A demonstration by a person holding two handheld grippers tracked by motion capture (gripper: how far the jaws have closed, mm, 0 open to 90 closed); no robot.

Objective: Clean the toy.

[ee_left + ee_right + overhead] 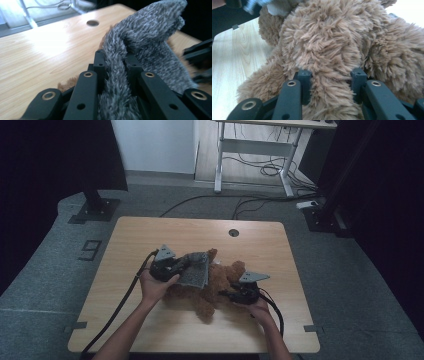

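The left gripper (pixel 115 61) was clenched on a grey cloth (pixel 140 47), while the right gripper (pixel 331 80) grasped the brown bear (pixel 329 47), whose pinched fur was plain in the gripper views.

A brown plush bear (pixel 220 285), a speckled grey, perhaps heathered, fuzzy cloth (pixel 196 270), pale woodgrain table (pixel 150 235), black tools.

We read one sign: a dark "9" (pixel 89 249) marked on the grey floor (pixel 45 270) beside the table's (pixel 150 227) far left corner.
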